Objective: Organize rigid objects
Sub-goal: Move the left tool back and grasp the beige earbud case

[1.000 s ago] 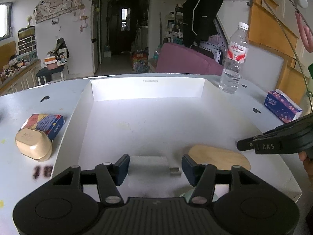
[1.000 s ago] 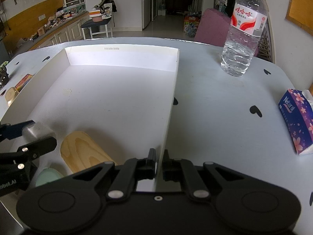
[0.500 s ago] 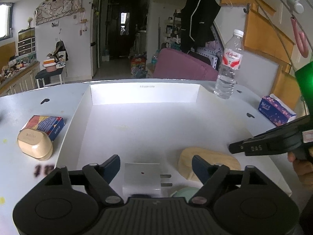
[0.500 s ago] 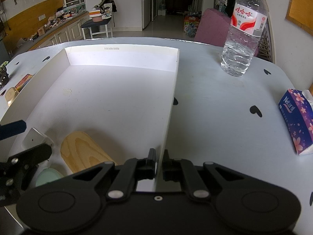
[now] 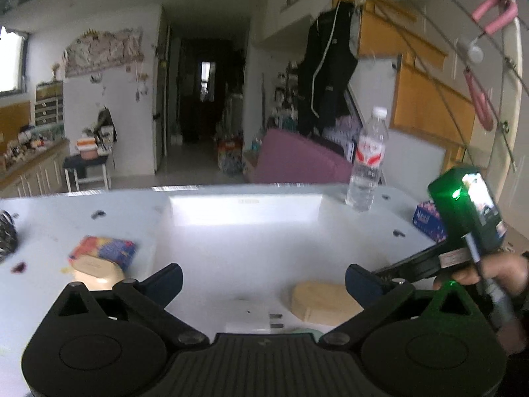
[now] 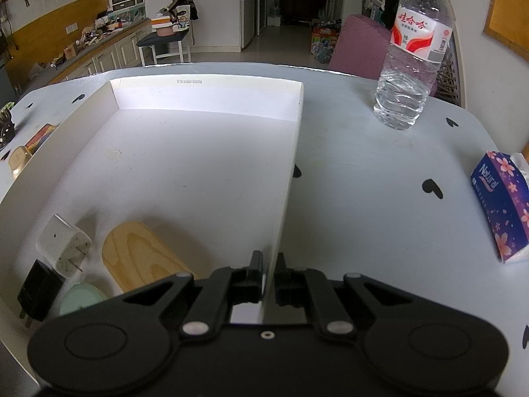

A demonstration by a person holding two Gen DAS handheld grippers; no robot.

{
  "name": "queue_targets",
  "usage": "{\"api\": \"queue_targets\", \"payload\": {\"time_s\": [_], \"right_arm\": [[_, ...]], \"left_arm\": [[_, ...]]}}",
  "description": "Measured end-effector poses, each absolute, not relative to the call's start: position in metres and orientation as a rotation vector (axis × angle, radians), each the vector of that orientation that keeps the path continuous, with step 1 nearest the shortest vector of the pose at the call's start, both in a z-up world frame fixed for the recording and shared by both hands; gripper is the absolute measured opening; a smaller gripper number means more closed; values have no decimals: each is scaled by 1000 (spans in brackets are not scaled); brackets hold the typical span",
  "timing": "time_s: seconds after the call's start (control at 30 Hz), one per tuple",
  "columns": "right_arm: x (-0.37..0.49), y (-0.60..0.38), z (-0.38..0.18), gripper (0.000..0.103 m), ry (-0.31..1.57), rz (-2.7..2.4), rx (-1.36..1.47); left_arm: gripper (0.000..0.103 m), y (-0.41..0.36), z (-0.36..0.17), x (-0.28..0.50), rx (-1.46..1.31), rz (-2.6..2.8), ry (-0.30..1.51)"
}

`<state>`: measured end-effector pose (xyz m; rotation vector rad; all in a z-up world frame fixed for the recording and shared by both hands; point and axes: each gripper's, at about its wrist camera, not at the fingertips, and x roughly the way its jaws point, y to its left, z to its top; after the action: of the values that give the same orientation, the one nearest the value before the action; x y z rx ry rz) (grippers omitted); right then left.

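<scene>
Jaws of the left gripper (image 5: 263, 278) spread wide and empty, poised above the near end of the white tray (image 6: 211, 91); jaws of the right gripper (image 6: 268, 273) closed on the tray's right wall at its near end, one finger inside and one outside. Inside the tray, all at the near end: white charger (image 6: 63, 244) nearest the left wall, lying flat with two prongs pointing toward the near rim; black adapter (image 6: 39, 289) just nearer than it; wooden oval piece (image 6: 139, 258) between charger and right wall; pale green round object (image 6: 81, 297) at the near rim, partly hidden by the right gripper. Outside the tray's left wall: colourful small box (image 5: 104, 248) with a cream rounded case (image 5: 96, 271) touching it, apparently not yet sorted. Beyond the right wall: water bottle (image 6: 413, 53) upright, tissue pack (image 6: 502, 205) further toward the near side. Judged handling: charger light, stiff and smooth-sided, best taken across its flat body, away from the prongs; cream case likely slick and curved, so gripped squarely across its widest part to prevent squirting out; small box light and possibly crushable cardboard, held across its short sides with modest force. Tray wall thin and probably flexible, hence steadying rather than lifting by the right gripper.
</scene>
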<state>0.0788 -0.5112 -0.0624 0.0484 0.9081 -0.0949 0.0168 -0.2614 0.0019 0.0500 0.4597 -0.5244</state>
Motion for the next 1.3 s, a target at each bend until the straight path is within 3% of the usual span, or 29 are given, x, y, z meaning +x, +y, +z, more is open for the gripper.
{"api": "queue_targets", "payload": {"time_s": [0.5, 0.77, 0.97, 1.3], "right_arm": [[79, -511, -62, 7, 908, -95, 45], [79, -511, -62, 7, 909, -96, 44], [79, -511, -62, 7, 909, -96, 43], [79, -511, -62, 7, 910, -95, 42]], "left_arm": [[103, -183, 13, 20, 77, -350, 364], [103, -143, -16, 71, 38, -297, 484], [98, -143, -40, 105, 170, -318, 550], [99, -175, -59, 150, 283, -369, 550]]}}
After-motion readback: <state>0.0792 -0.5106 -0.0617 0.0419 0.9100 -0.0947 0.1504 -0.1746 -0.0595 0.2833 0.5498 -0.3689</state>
